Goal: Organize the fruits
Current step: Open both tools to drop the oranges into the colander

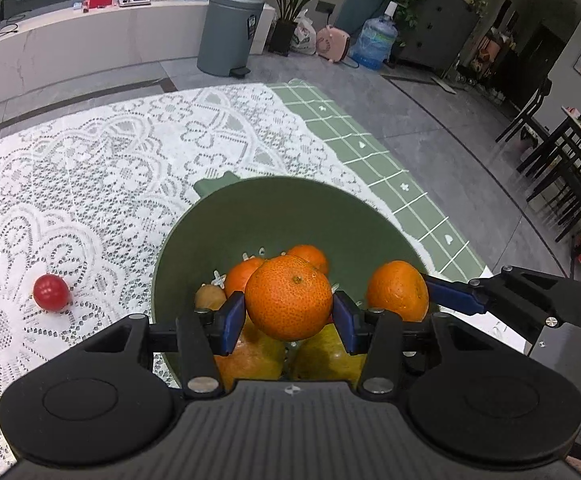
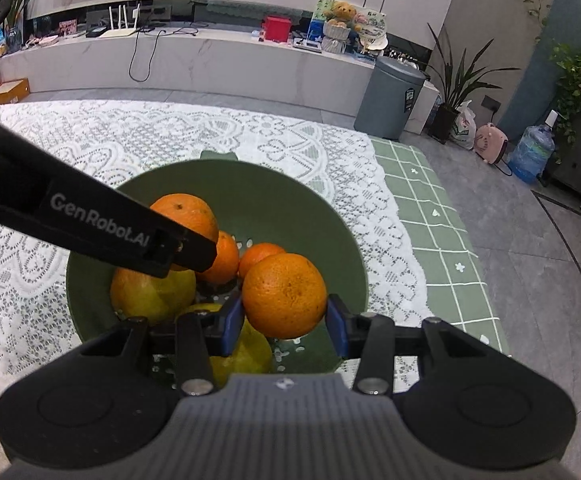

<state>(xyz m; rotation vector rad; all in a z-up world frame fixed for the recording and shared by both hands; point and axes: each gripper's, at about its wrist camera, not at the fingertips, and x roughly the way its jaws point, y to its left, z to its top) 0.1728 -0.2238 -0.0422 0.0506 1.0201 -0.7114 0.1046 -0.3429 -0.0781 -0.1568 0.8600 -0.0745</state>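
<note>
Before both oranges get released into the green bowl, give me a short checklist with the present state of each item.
1. Left gripper clamped on its orange: ok.
2. Right gripper clamped on its orange: ok.
3. Both oranges over the green bowl: ok.
4. Room in the bowl for two more: ok, the far side is bare.
5. The two grippers clear of each other: cannot tell, they are close.
6. All fruit collected: not ok, a red fruit lies on the lace cloth.

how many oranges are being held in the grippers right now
2. One orange sits clamped in the left gripper, the other orange in the right gripper, both over the green bowl.
</note>
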